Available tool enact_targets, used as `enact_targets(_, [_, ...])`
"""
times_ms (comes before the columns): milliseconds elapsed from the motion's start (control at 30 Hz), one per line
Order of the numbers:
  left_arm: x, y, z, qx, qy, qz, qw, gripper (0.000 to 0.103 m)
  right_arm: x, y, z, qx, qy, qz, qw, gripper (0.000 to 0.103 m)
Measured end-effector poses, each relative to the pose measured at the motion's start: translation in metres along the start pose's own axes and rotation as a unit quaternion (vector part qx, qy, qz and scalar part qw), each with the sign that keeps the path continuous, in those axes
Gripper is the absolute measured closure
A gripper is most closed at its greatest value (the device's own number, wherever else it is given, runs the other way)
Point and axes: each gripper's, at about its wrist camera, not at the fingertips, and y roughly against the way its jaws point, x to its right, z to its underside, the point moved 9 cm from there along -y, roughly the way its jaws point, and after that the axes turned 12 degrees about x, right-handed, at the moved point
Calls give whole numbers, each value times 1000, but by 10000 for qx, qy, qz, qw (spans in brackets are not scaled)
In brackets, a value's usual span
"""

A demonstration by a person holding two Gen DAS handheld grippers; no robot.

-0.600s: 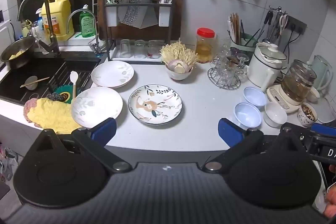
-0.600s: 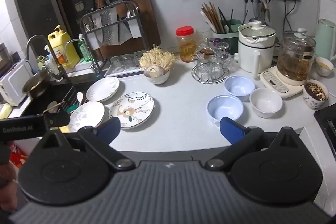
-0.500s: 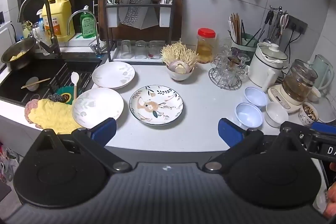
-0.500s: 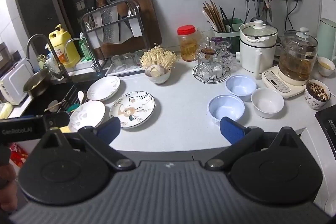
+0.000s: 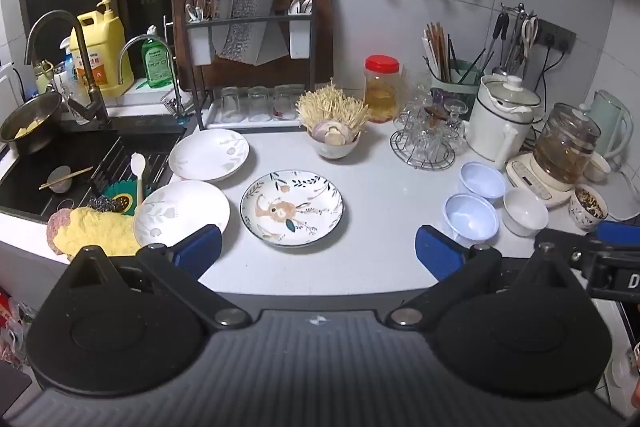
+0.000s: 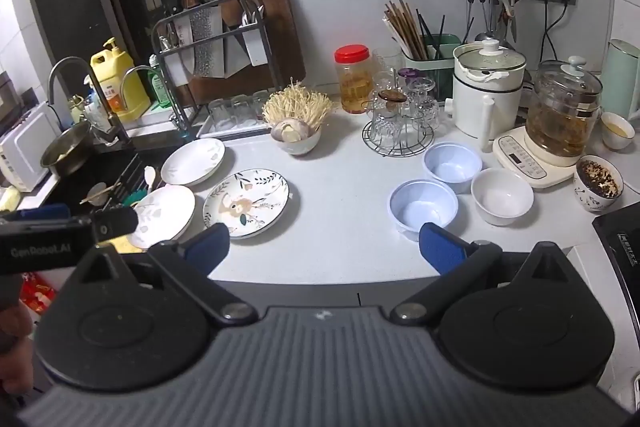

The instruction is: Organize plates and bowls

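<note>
White table (image 5: 380,195) carries three plates (image 5: 291,213) spread flat at left near the sink and three bowls (image 6: 424,207) clustered right, none stacked yet, so left gripper (image 5: 318,251) and right gripper (image 6: 324,247) hover spread wide, empty.

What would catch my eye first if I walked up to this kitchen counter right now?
Probably the rabbit-patterned plate in the middle of the white counter, with two plain white plates to its left by the sink. To the right sit two pale blue bowls and a white bowl. Behind the rabbit-patterned plate, a bowl of enoki mushrooms stands out.
</note>
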Motion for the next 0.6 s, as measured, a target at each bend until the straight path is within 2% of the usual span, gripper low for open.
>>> enact_targets(600, [0,-12,0,-119,18,59,9999,0,2,-1,3,17,-128,50,9999,0])
